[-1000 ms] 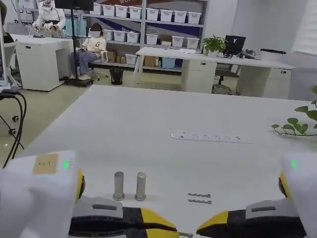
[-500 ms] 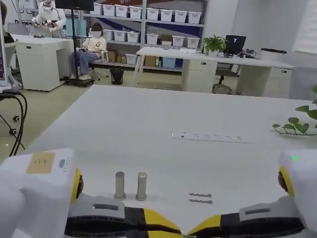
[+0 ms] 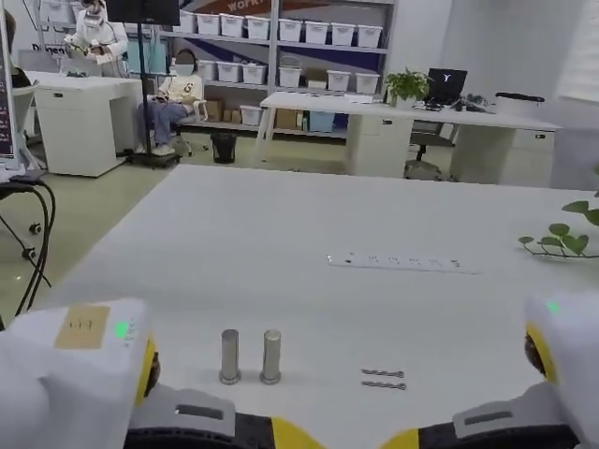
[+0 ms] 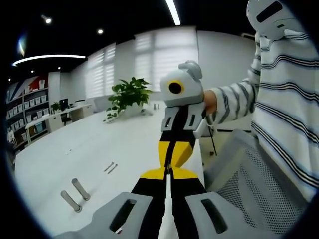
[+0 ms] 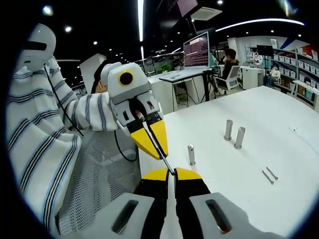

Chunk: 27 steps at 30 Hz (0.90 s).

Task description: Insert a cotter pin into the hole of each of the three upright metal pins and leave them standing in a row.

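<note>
In the right gripper view, the right gripper (image 5: 173, 174) is seen with its yellow-tipped jaws pressed together, and it is met tip to tip by the left gripper (image 5: 160, 151). A thin cotter pin (image 5: 166, 162) is clamped in the left gripper's closed jaws and reaches the right gripper's tips; whether it is pinched there as well cannot be told. A striped sleeve (image 5: 84, 112) is seen behind the left gripper. Just beyond the tips, apart from them, one metal pin (image 5: 191, 155) is stood upright on the white bench (image 5: 259, 109). Farther out, a pair of pins (image 3: 229, 356) is stood upright, side by side but not touching. To their right, two spare cotter pins (image 3: 384, 373) are laid flat and parallel, well apart from the pair.

In the head view the bench's near edge is covered by the two white gripper bodies. A green light is lit on each, and a tan label (image 3: 82, 326) is stuck on the left one, its marks too small to be read. A power strip (image 3: 398, 263) is laid across mid-bench, and a trailing plant (image 3: 562, 238) is placed at the right edge. Beyond the bench are seen a laptop (image 3: 443, 84) marked with a "Y", shelves of bins (image 3: 281, 28) and a seated person (image 3: 173, 98). A monitor (image 5: 197, 49) of text is seen in the right gripper view, too small to be read.
</note>
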Available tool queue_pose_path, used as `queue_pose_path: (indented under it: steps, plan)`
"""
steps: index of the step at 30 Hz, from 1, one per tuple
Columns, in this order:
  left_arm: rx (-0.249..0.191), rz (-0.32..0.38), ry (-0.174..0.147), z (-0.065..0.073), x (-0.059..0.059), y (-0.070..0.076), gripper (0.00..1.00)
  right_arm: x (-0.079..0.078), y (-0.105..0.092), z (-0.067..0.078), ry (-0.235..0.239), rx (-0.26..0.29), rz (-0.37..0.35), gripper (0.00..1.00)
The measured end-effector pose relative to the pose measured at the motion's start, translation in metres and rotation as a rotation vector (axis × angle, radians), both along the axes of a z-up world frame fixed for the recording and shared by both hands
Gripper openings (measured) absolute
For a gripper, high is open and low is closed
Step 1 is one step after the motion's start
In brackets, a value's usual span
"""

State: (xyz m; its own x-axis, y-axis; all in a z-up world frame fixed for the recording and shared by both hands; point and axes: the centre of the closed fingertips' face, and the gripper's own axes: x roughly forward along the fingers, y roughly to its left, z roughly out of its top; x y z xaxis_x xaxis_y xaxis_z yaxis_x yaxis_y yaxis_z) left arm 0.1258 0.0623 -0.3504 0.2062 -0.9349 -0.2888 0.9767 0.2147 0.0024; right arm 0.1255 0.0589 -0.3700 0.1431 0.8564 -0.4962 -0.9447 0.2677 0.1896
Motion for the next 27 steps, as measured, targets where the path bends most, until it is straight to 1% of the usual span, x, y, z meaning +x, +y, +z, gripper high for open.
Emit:
queue_pose_path:
  steps: [4,6,10,13,17,20,21,22,24,27]
  plan:
    - [0.013,-0.018,0.015,-0.003,-0.003,-0.001,0.00,-0.003,-0.001,-0.003,0.008,-0.026,0.028,0.00]
    - [0.022,-0.028,0.028,-0.005,-0.005,-0.001,0.00,-0.005,-0.001,-0.004,0.000,-0.041,0.050,0.00]
    - [0.038,-0.043,0.030,-0.007,-0.006,-0.002,0.00,-0.007,-0.001,-0.006,-0.002,-0.062,0.070,0.00]
    - [0.054,-0.053,0.035,-0.011,-0.007,-0.003,0.00,-0.008,-0.002,-0.010,0.006,-0.078,0.076,0.00]
    - [0.060,-0.065,0.044,-0.014,-0.009,-0.004,0.00,-0.010,-0.003,-0.013,0.006,-0.099,0.088,0.00]
    - [0.066,-0.073,0.048,-0.016,-0.010,-0.005,0.00,-0.012,-0.003,-0.014,0.018,-0.100,0.085,0.00]
    - [0.071,-0.077,0.051,-0.017,-0.011,-0.004,0.00,-0.013,-0.003,-0.015,0.037,-0.096,0.077,0.00]
    - [0.074,-0.079,0.054,-0.018,-0.011,-0.004,0.00,-0.013,-0.003,-0.015,0.044,-0.093,0.074,0.00]
    - [0.080,-0.079,0.068,-0.020,-0.012,-0.004,0.00,-0.014,-0.003,-0.015,0.050,-0.086,0.070,0.00]
    - [0.090,-0.086,0.067,-0.020,-0.012,-0.003,0.00,-0.015,-0.002,-0.014,0.043,-0.079,0.076,0.00]
